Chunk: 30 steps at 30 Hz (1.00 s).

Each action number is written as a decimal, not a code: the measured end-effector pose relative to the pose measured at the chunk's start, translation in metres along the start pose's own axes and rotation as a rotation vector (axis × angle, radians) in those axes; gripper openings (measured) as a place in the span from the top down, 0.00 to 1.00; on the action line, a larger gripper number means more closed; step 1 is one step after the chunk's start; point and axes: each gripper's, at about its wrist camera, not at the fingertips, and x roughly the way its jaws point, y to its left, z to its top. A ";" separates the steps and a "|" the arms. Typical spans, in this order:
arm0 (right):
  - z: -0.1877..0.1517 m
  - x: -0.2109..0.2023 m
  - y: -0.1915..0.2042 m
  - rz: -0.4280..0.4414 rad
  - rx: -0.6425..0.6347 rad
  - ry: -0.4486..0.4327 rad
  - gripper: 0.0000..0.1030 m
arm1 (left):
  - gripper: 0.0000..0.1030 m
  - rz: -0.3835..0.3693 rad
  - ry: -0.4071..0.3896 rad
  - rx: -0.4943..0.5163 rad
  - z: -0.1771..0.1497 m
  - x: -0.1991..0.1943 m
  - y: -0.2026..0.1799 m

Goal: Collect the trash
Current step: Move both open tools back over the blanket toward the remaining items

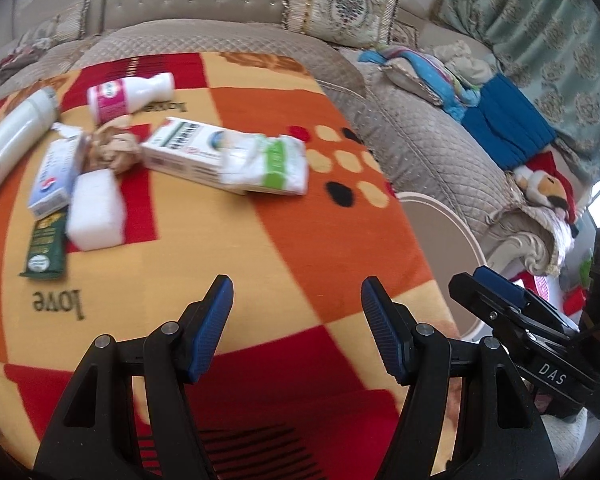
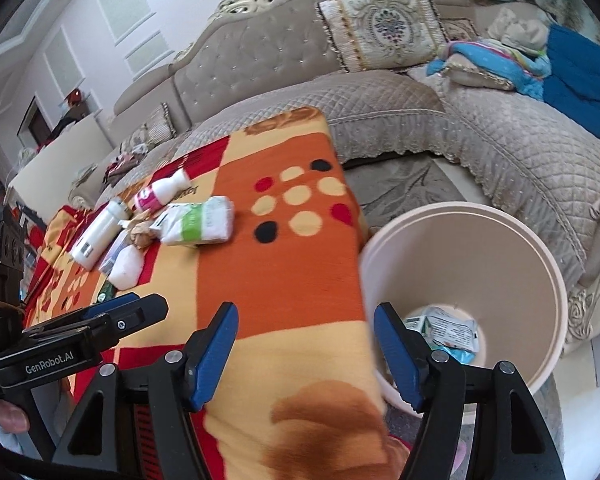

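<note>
Trash lies on an orange, red and yellow blanket (image 1: 260, 240): a white and green tissue pack (image 1: 272, 164), a white carton (image 1: 184, 146), crumpled brown paper (image 1: 114, 148), a pink-labelled bottle (image 1: 128, 94), a white flask (image 1: 12, 144), a white foam block (image 1: 96, 212), a blue-white box (image 1: 56, 176) and a green wrapper (image 1: 46, 248). My left gripper (image 1: 298, 300) is open and empty, short of the pile. My right gripper (image 2: 306, 328) is open and empty, at the blanket's right edge beside a pink bin (image 2: 540, 264) holding several wrappers (image 2: 448, 330).
A beige quilted sofa (image 2: 380, 120) wraps round the back and right, with cushions, blue clothes (image 1: 504, 128) and a plush toy (image 1: 544, 188). The right gripper shows at the left wrist view's right edge (image 1: 520, 328); the left gripper shows at the right wrist view's left edge (image 2: 72, 340).
</note>
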 end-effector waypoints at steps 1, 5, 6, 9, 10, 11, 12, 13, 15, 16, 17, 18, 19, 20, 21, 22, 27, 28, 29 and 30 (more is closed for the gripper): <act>0.001 0.001 0.005 0.003 -0.008 0.001 0.34 | 0.36 0.007 -0.004 -0.008 0.000 -0.003 0.006; 0.004 0.007 0.026 0.010 -0.049 0.004 0.31 | 0.36 0.033 -0.019 -0.033 -0.004 -0.013 0.028; 0.005 0.009 0.030 0.011 -0.058 0.005 0.31 | 0.36 0.042 -0.022 -0.043 -0.005 -0.016 0.036; 0.007 0.014 0.044 0.016 -0.086 0.010 0.30 | 0.36 0.064 -0.030 -0.065 -0.007 -0.025 0.053; 0.007 0.016 0.049 0.017 -0.093 0.012 0.30 | 0.36 0.071 -0.033 -0.072 -0.008 -0.027 0.058; 0.007 0.018 0.055 0.019 -0.104 0.015 0.30 | 0.36 0.080 -0.038 -0.080 -0.009 -0.030 0.065; 0.007 0.020 0.058 0.020 -0.112 0.017 0.30 | 0.36 0.089 -0.041 -0.087 -0.010 -0.033 0.071; 0.007 0.021 0.063 0.021 -0.121 0.019 0.30 | 0.36 0.096 -0.044 -0.093 -0.011 -0.036 0.077; 0.007 0.026 0.072 0.023 -0.138 0.026 0.30 | 0.36 0.114 -0.051 -0.109 -0.013 -0.042 0.091; 0.006 0.027 0.075 0.024 -0.146 0.029 0.30 | 0.36 0.121 -0.053 -0.115 -0.015 -0.044 0.096; 0.006 0.030 0.080 0.023 -0.156 0.033 0.30 | 0.36 0.129 -0.055 -0.121 -0.015 -0.046 0.101; 0.006 0.031 0.084 0.022 -0.163 0.036 0.30 | 0.36 0.137 -0.057 -0.127 -0.017 -0.048 0.108; 0.006 0.033 0.088 0.023 -0.172 0.040 0.30 | 0.36 0.148 -0.058 -0.138 -0.018 -0.051 0.116; 0.005 0.035 0.091 0.025 -0.179 0.043 0.30 | 0.36 0.154 -0.059 -0.145 -0.019 -0.052 0.121; 0.006 0.036 0.093 0.026 -0.183 0.046 0.30 | 0.36 0.160 -0.057 -0.157 -0.020 -0.053 0.130; 0.005 0.037 0.095 0.028 -0.188 0.048 0.30 | 0.36 0.164 -0.055 -0.166 -0.021 -0.054 0.135; 0.004 0.043 0.105 0.039 -0.209 0.064 0.30 | 0.36 0.178 -0.036 -0.209 -0.025 -0.052 0.163; 0.003 0.044 0.106 0.042 -0.212 0.069 0.30 | 0.36 0.184 -0.031 -0.210 -0.025 -0.050 0.167; 0.003 0.045 0.107 0.044 -0.214 0.071 0.30 | 0.36 0.188 -0.024 -0.209 -0.025 -0.048 0.169; 0.002 0.046 0.108 0.046 -0.217 0.074 0.30 | 0.36 0.192 -0.015 -0.210 -0.024 -0.045 0.173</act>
